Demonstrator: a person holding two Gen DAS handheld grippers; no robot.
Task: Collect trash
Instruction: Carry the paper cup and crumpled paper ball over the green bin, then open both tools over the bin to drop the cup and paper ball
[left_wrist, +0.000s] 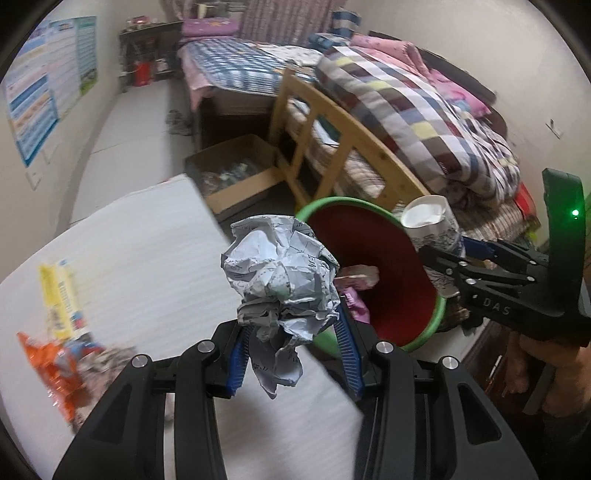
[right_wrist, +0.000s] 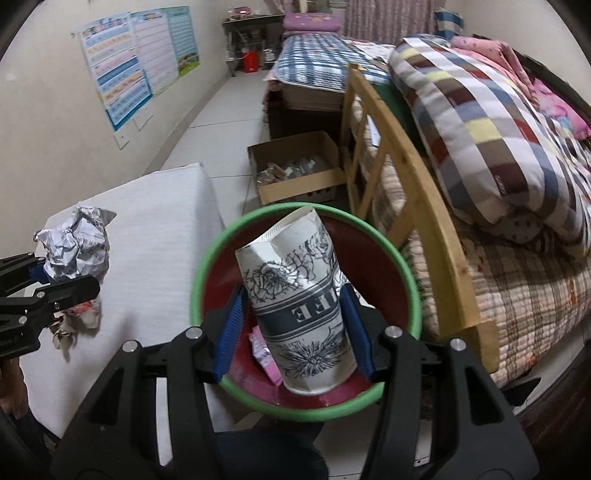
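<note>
The left claw (left_wrist: 291, 354) grips a crumpled paper ball (left_wrist: 280, 280) between its half-closed pads. The right claw (right_wrist: 295, 332) clamps a paper cup (right_wrist: 299, 310) above the green bin (right_wrist: 207, 258).

Place: home bedroom — lived-in.
Beds: wooden bed frame (right_wrist: 413, 177) under a checked quilt (right_wrist: 480, 122); second bed (right_wrist: 314, 59) behind.
Wall: charts (right_wrist: 136, 62) pinned up.
Floor: cardboard box (right_wrist: 299, 184) — pale tiles.

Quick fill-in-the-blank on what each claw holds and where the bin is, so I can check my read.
1. The left claw grips a crumpled ball of ____.
2. The right claw holds a dented paper ____ printed with flowers.
3. The bin has a ____ rim and a red inside.
4. A ____ wrapper lies in the bin.

Missing: paper; cup; green; pink
</note>
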